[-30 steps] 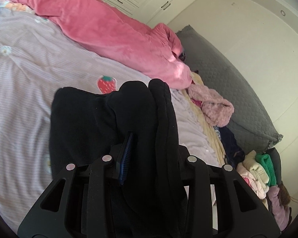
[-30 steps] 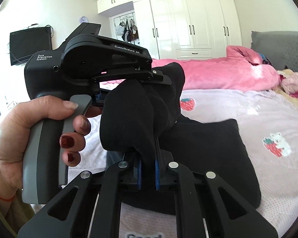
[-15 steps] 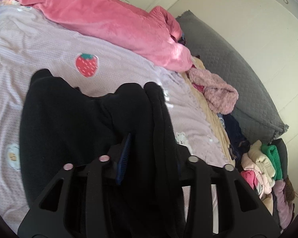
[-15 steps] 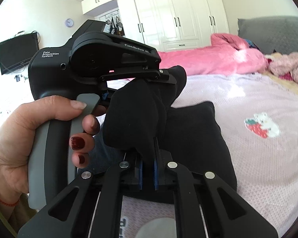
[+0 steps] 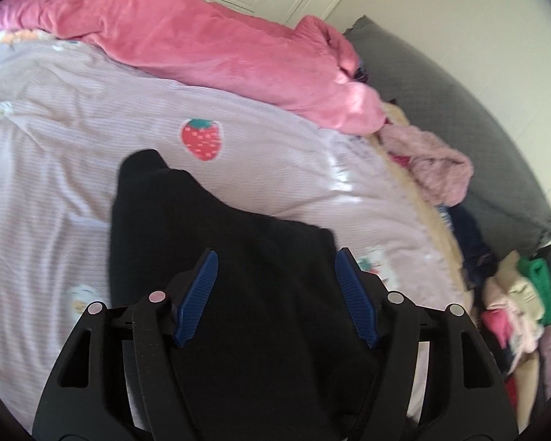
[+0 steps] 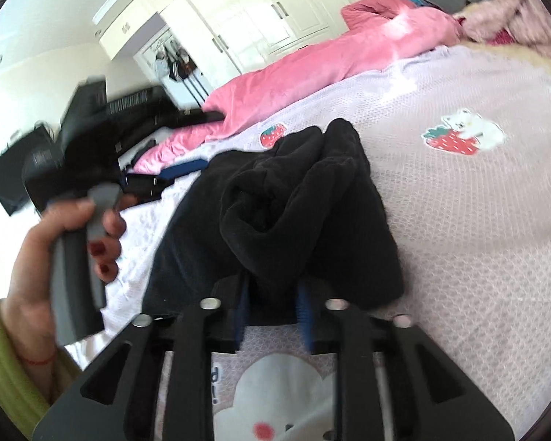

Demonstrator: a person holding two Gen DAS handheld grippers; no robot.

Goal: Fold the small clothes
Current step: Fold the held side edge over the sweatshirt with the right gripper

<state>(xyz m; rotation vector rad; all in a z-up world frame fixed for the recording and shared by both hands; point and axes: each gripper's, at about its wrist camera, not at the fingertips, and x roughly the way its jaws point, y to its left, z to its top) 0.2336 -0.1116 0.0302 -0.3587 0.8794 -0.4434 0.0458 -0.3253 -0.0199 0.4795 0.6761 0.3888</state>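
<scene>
Bed [image 5: 47, 169] under a pale lilac sheet fills both views, and everything here is placed against it. Along its far side lies a pink quilt [image 5: 209, 47], with a grey pillow [image 5: 470, 139] at the head end and a heap of mixed clothes [image 5: 521, 305] by the near corner of that pillow. On the middle of the bed, just this side of a printed strawberry [image 5: 201, 139], lies the black garment [image 5: 238, 279], folded over on itself into a loose bundle.

The left tool [image 5: 275, 286] hangs over the garment's near part. Its jaws have just been opening and now stand wide, the blue pads [image 5: 198, 297] clear on either side of the cloth, with the garment lying flat below and between them.

The right tool [image 6: 272, 316] sits at the garment's near edge. Its jaws have just been opening too and stand narrowly apart; a bunched fold of the black cloth [image 6: 275, 220] sags between them, and blur hides whether the pads touch it. A hand [image 6: 55, 257] with dark red nails holds the left tool's grey grip, seen at the left of the right wrist view.
</scene>
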